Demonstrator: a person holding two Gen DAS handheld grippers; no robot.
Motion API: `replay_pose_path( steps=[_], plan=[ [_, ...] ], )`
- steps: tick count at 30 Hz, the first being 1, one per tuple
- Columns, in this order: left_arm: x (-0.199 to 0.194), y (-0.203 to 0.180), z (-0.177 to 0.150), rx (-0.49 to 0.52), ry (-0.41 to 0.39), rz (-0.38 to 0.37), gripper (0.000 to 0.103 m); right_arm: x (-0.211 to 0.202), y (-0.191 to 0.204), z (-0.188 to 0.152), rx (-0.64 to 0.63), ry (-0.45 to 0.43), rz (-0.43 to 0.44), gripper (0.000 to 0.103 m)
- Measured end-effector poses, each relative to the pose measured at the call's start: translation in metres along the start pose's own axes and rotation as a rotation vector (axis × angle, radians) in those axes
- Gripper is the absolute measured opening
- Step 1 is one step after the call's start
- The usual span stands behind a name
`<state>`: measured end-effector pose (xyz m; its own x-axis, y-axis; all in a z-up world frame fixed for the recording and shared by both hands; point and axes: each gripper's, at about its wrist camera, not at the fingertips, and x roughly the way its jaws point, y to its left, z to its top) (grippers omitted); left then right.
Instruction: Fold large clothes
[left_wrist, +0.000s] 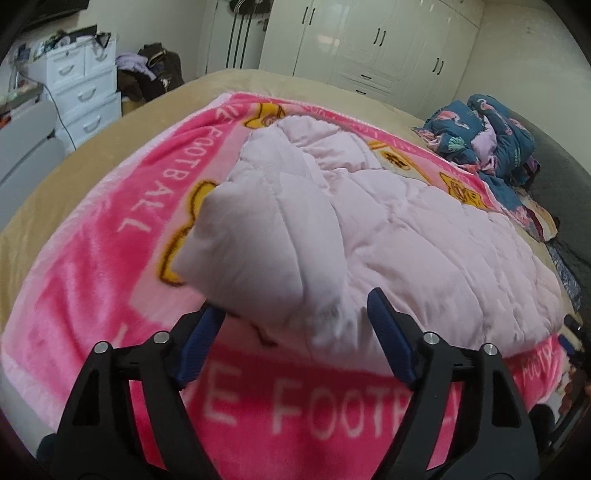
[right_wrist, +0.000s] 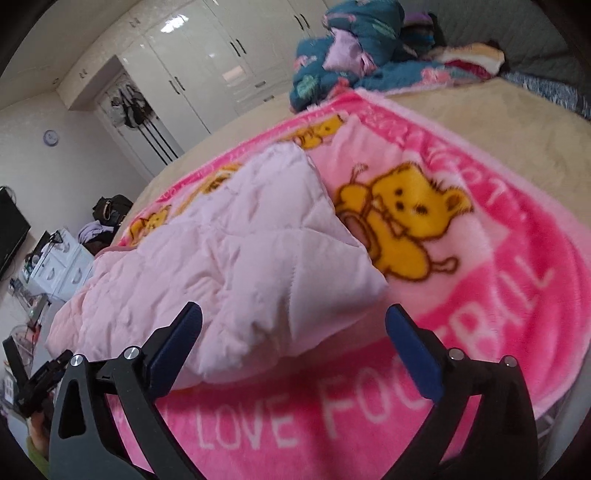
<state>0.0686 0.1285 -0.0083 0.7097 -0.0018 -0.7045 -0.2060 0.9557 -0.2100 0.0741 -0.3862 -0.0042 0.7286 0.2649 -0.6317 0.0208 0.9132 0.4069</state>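
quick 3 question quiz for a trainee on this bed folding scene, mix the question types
1. True or false: the right claw is clamped on the pale pink quilted garment.
2. Multiple choice: what lies directly under that garment? A) bare beige bed cover B) pink bear-print blanket C) blue patterned bedding
3. Short answer: which word is printed along the blanket's near edge, right in front of the left claw?

Key
1. False: its jaws stand open, pads off the fabric.
2. B
3. FOOTBALL, partly hidden by the claw.
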Motion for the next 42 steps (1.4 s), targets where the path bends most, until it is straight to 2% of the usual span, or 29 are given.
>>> replay_pose_path(
  steps=[2,3,5,11,19,22,27,34,42],
  plan=[
    [-0.013,-0.001,-0.004,0.015,-0.030,0.004,0.090,-0.014,0.005,-0.004,-0.027,-0.022,0.001,0.099],
    [-0.022,-0.002,-0.007,0.026,-0.058,0.021,0.094,-0.021,0.007,-0.005,-0.040,-0.030,0.005,0.099],
    [-0.038,-0.004,-0.014,0.053,-0.090,0.019,0.094,-0.034,0.015,-0.010,-0.074,-0.045,0.011,0.099],
    [-0.069,-0.024,-0.037,0.107,-0.117,-0.019,0.094,-0.069,0.042,-0.035,-0.203,-0.099,0.009,0.099],
    [-0.078,-0.053,-0.068,0.147,-0.109,-0.077,0.094,-0.092,0.073,-0.072,-0.315,-0.109,0.000,0.099],
    [-0.078,-0.064,-0.077,0.147,-0.102,-0.120,0.094,-0.090,0.081,-0.087,-0.318,-0.078,0.024,0.099],
    [-0.079,-0.082,-0.086,0.175,-0.107,-0.141,0.094,-0.079,0.098,-0.109,-0.344,-0.011,0.053,0.099],
    [-0.079,-0.097,-0.095,0.226,-0.099,-0.144,0.094,-0.076,0.114,-0.117,-0.391,-0.015,0.074,0.099],
    [-0.080,-0.095,-0.094,0.216,-0.103,-0.149,0.094,-0.075,0.112,-0.116,-0.385,-0.011,0.077,0.099]
  ],
)
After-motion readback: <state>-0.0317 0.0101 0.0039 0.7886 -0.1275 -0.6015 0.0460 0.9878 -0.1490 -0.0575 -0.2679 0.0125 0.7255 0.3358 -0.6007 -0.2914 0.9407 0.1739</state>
